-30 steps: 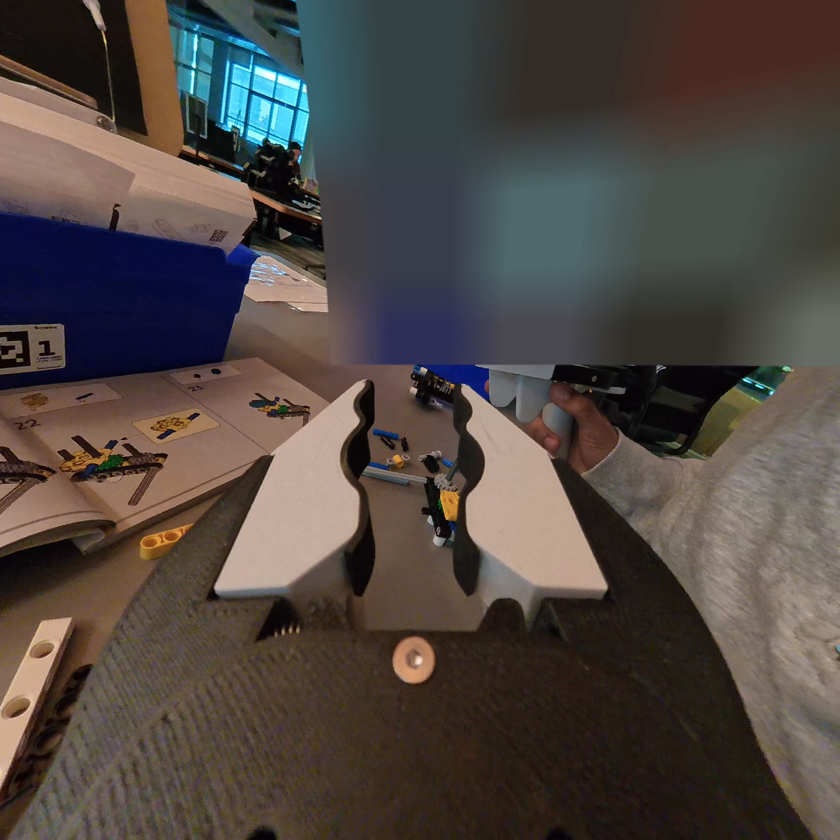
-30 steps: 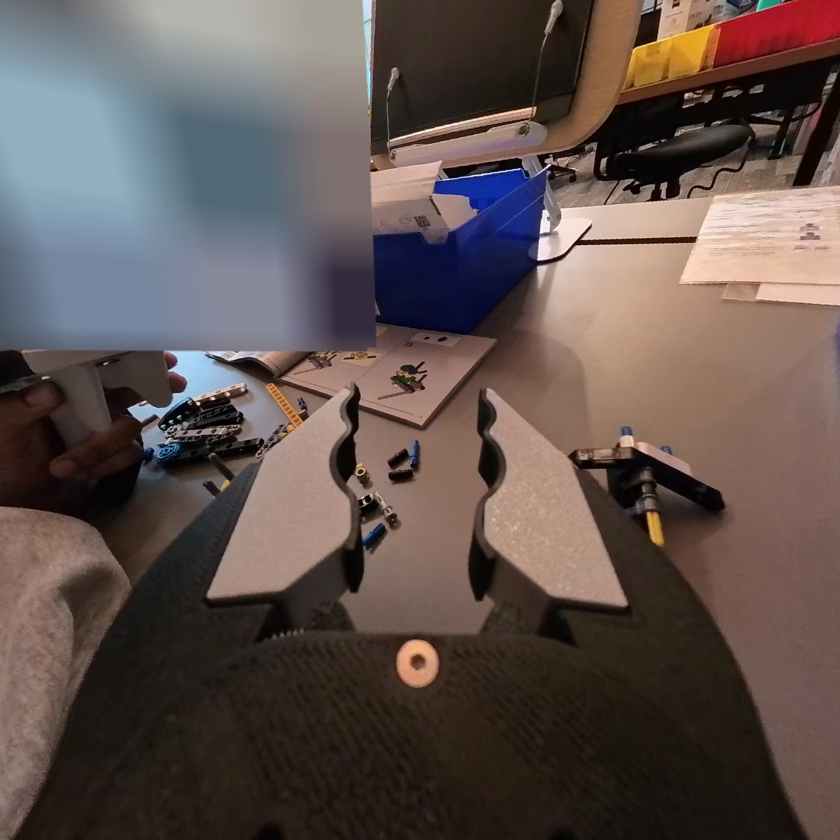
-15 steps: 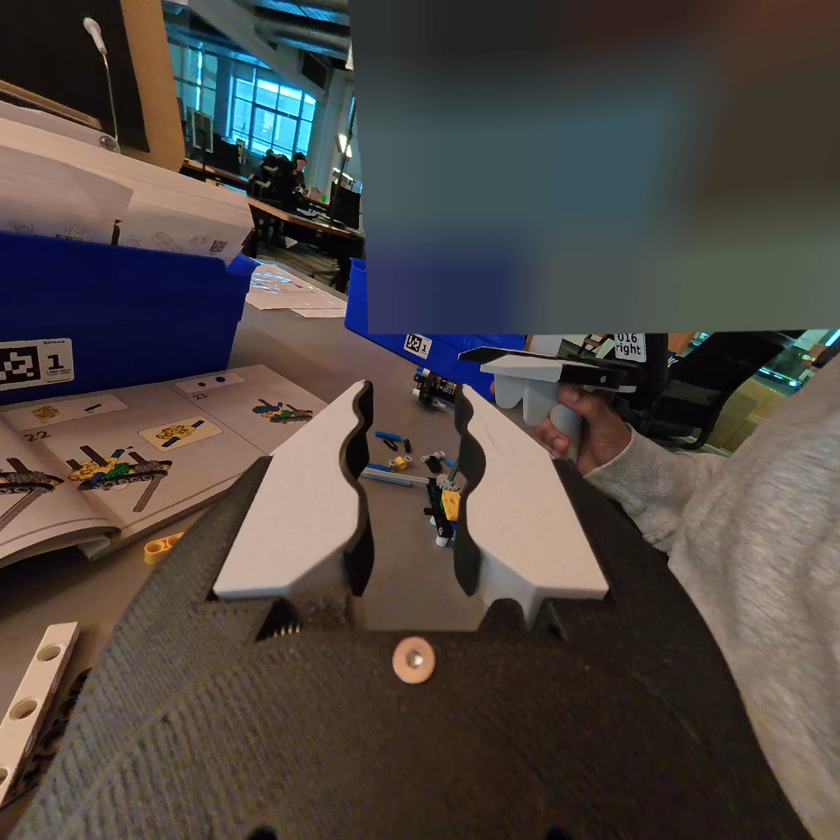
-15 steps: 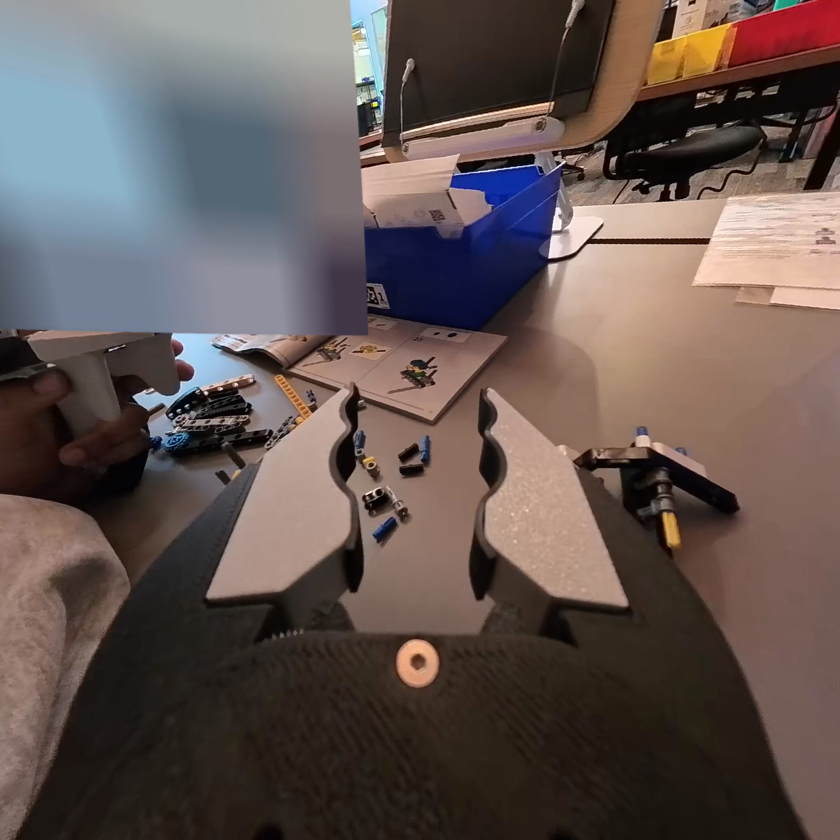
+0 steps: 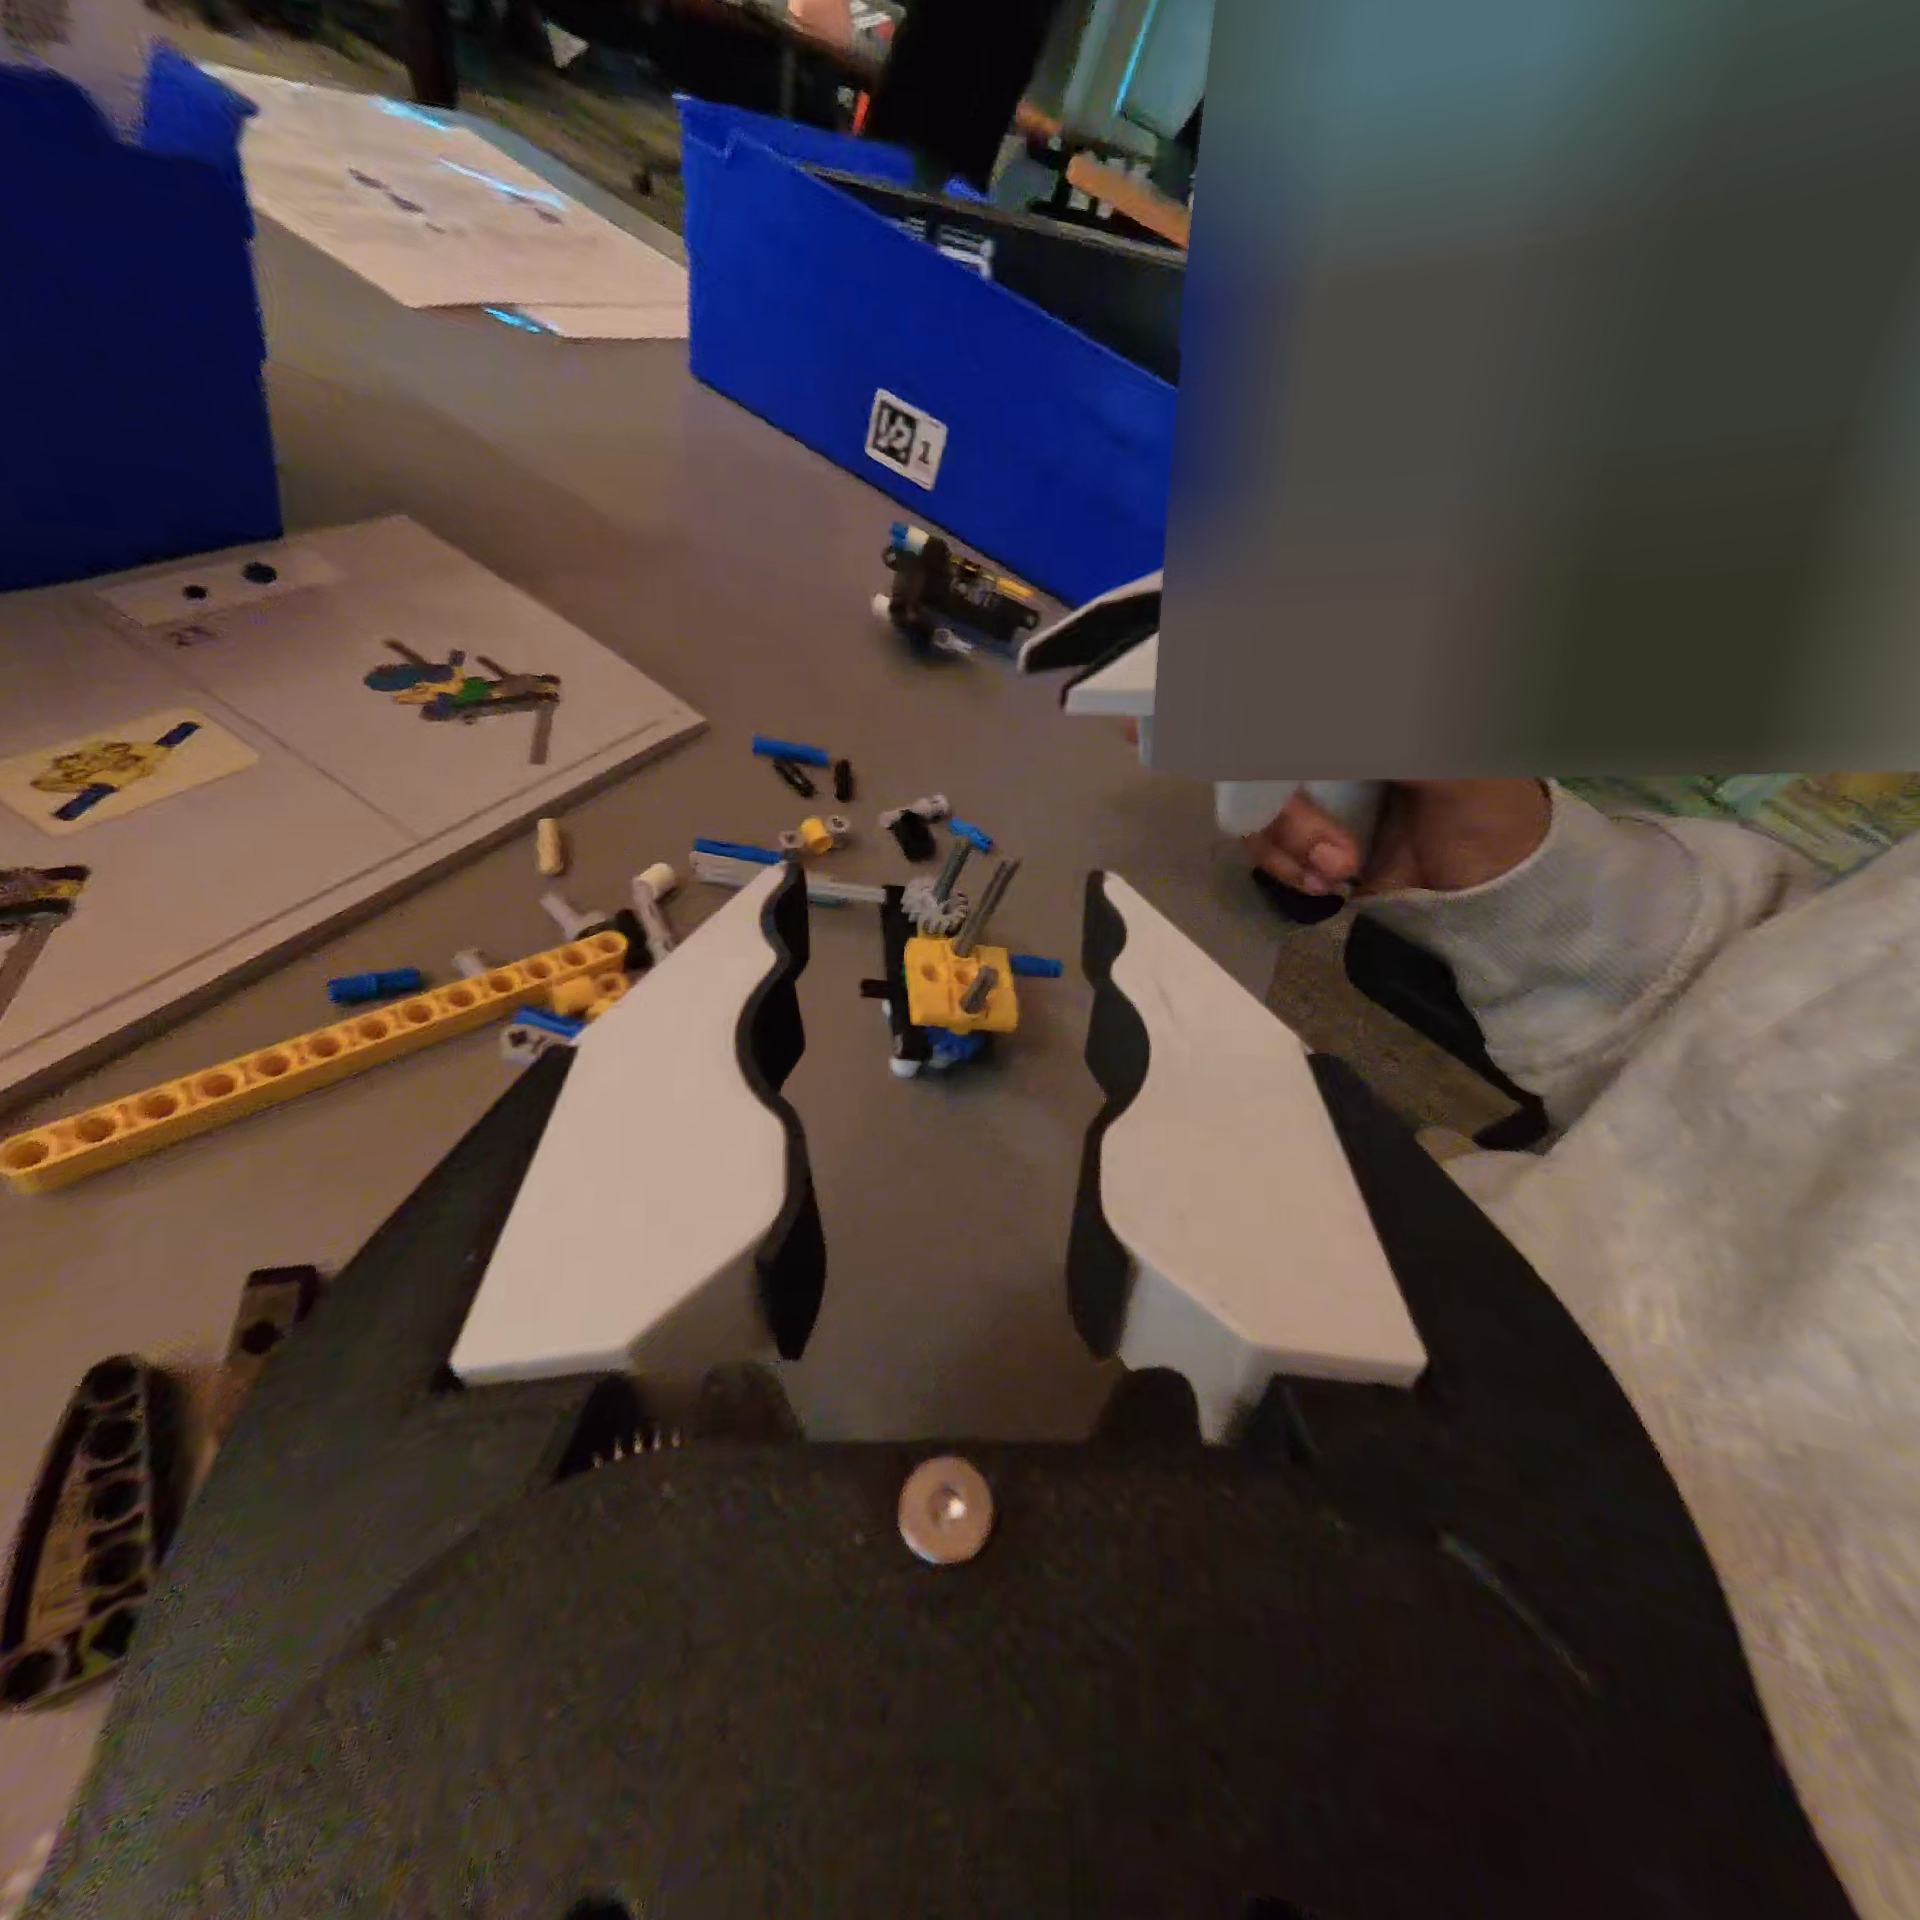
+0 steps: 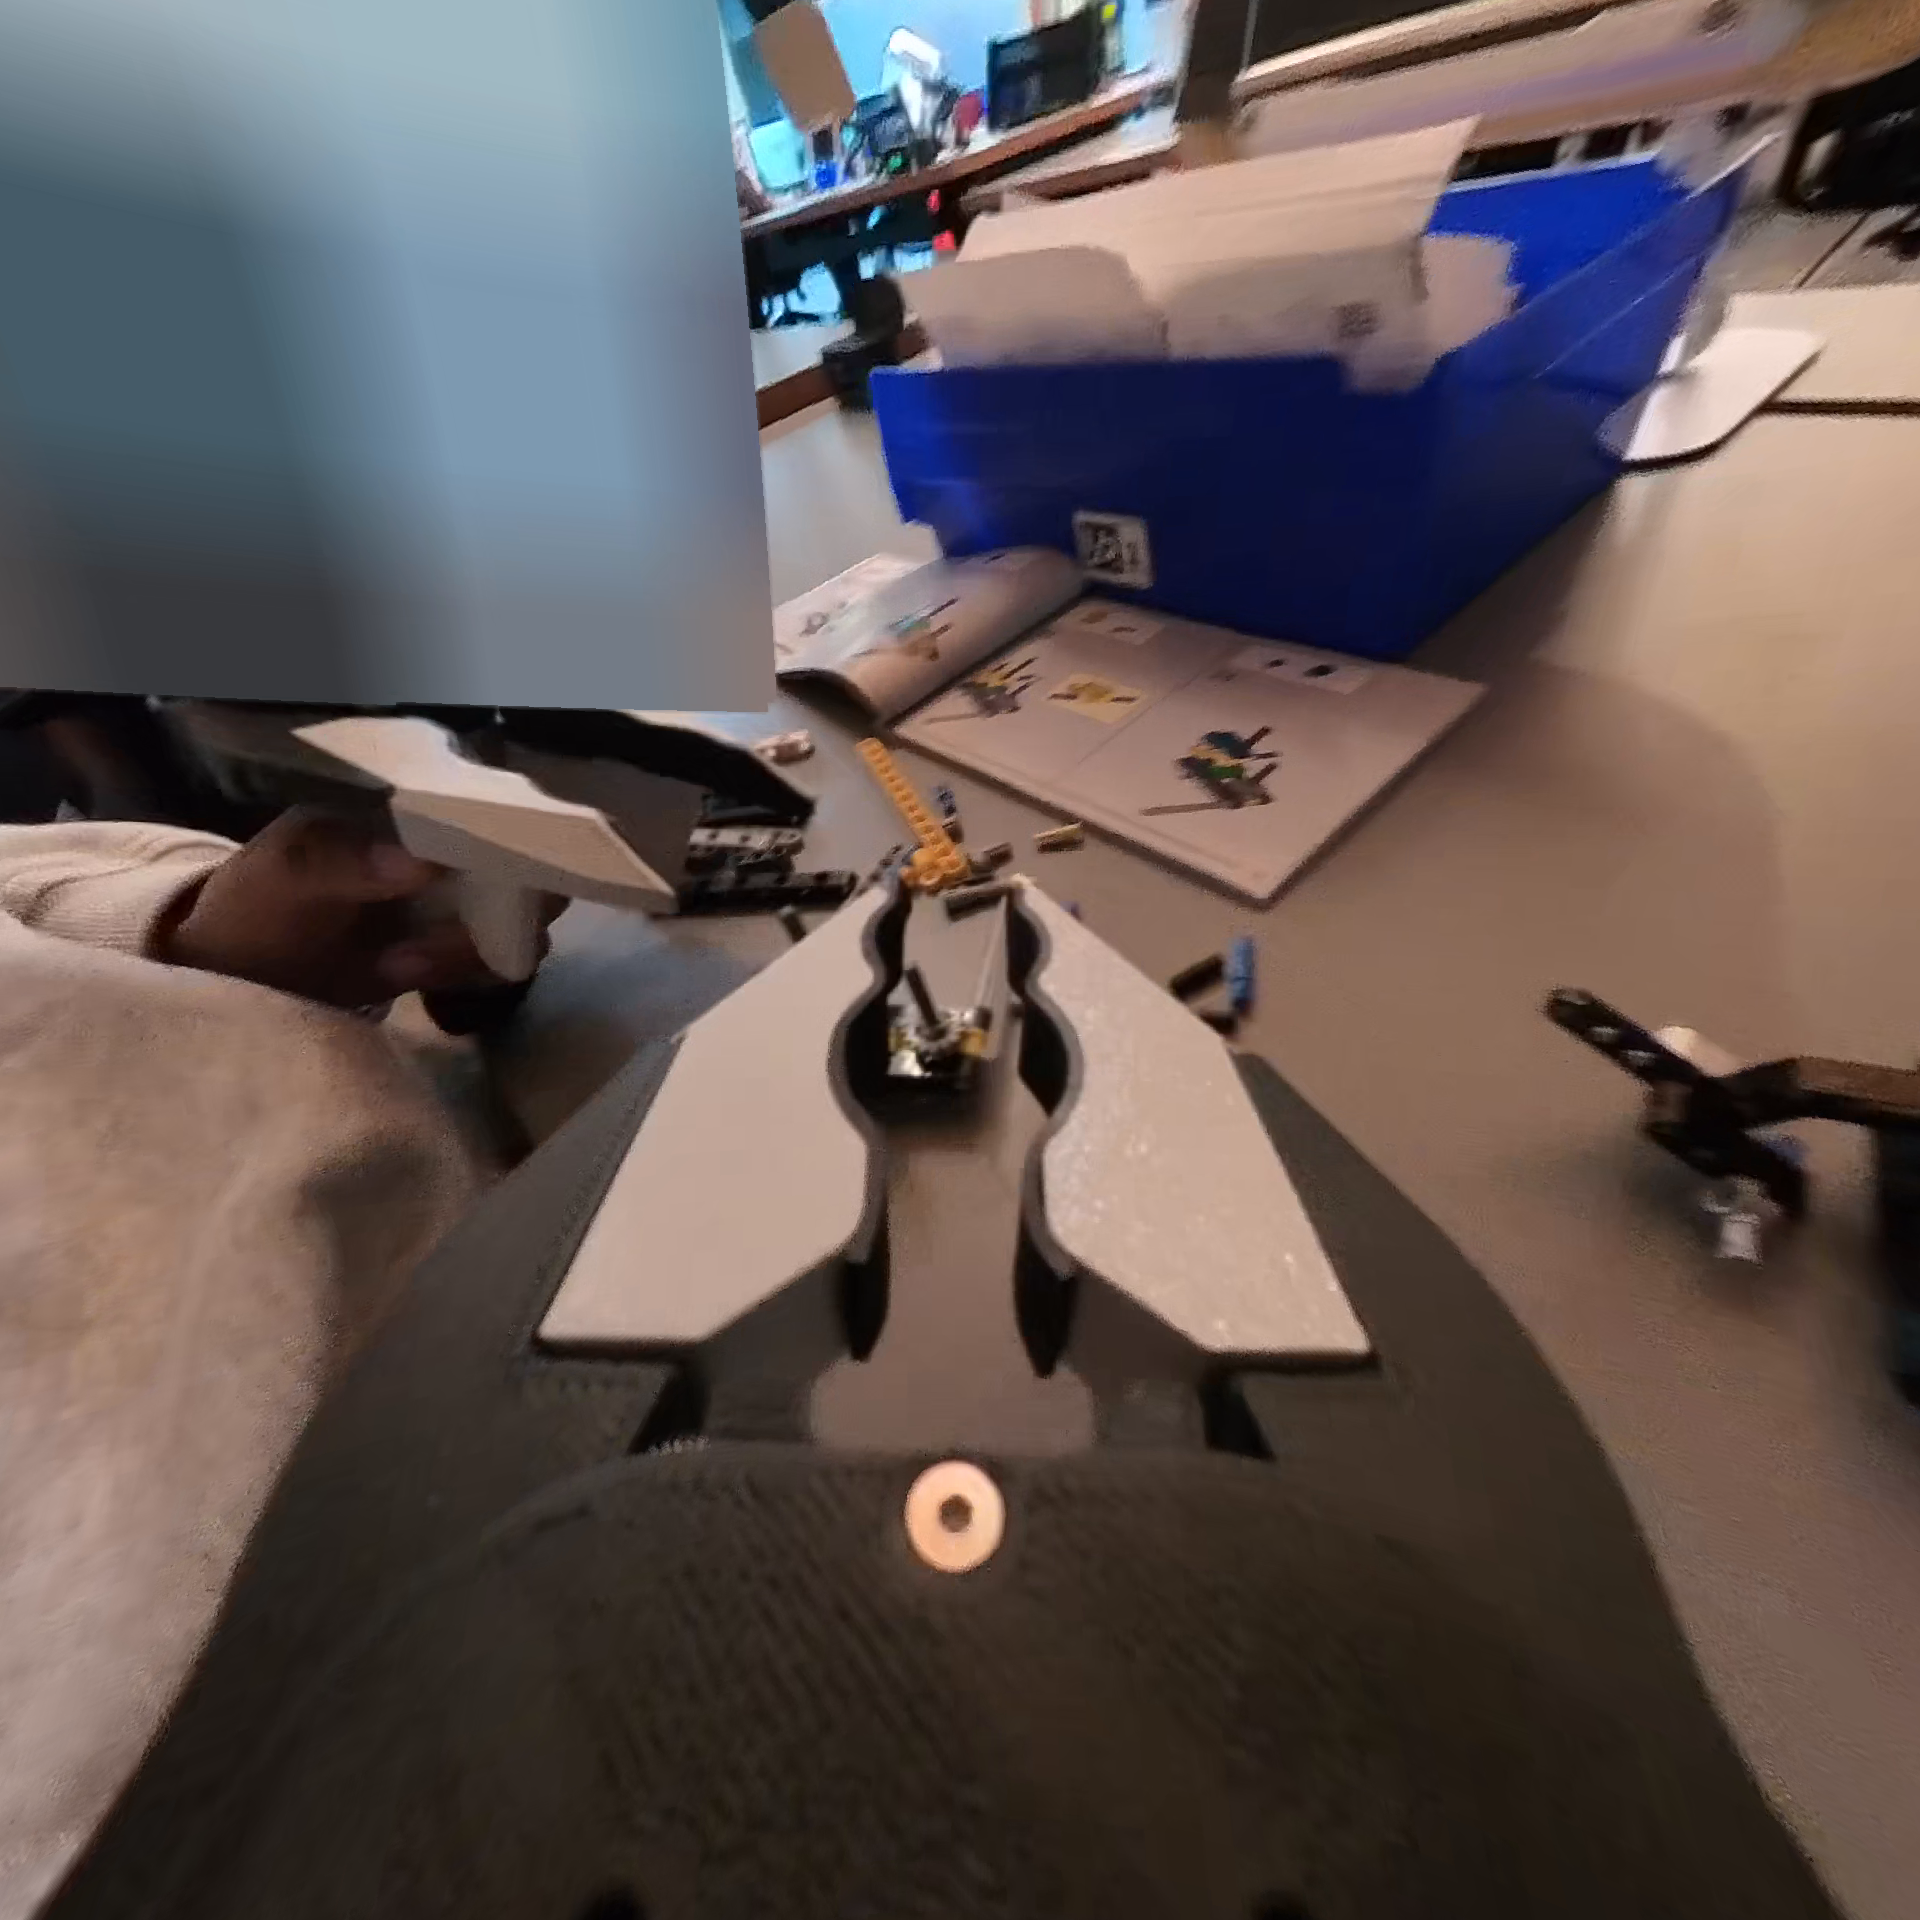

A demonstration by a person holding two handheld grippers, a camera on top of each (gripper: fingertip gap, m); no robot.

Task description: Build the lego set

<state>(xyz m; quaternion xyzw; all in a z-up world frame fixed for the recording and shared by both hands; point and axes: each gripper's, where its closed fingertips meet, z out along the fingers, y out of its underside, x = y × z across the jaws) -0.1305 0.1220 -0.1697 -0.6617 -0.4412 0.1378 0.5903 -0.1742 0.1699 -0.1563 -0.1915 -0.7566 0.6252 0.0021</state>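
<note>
A small yellow, black and blue lego assembly [image 5: 956, 992] with grey axles stands on the grey table. My left gripper [image 5: 940, 883] is open, and its white fingers reach either side of the assembly without touching it. In the right wrist view the same assembly [image 6: 930, 1039] shows through the gap of my right gripper [image 6: 956, 899]. The right jaws are narrowed but apart, and nothing is held between them. The right gripper's tip [image 5: 1091, 644] hangs above the table in the left wrist view. The left gripper [image 6: 520, 831] shows at the left of the right wrist view.
An open instruction booklet [image 5: 312, 748] [image 6: 1143, 748] lies ahead, with a long yellow beam [image 5: 312, 1049] and loose pins [image 5: 810, 769] beside it. Blue bins [image 5: 935, 364] [image 6: 1299, 468] stand behind. A black sub-assembly [image 6: 1704, 1101] [image 5: 951, 603] sits apart. Black beams [image 5: 83, 1527] lie near left. The gap from one gripper's tips to the other's is roughly 7 centimetres.
Both grippers have tipped down toward the table. The left jaws have opened wider and moved up around the yellow assembly. The right jaws have narrowed to about half their earlier gap.
</note>
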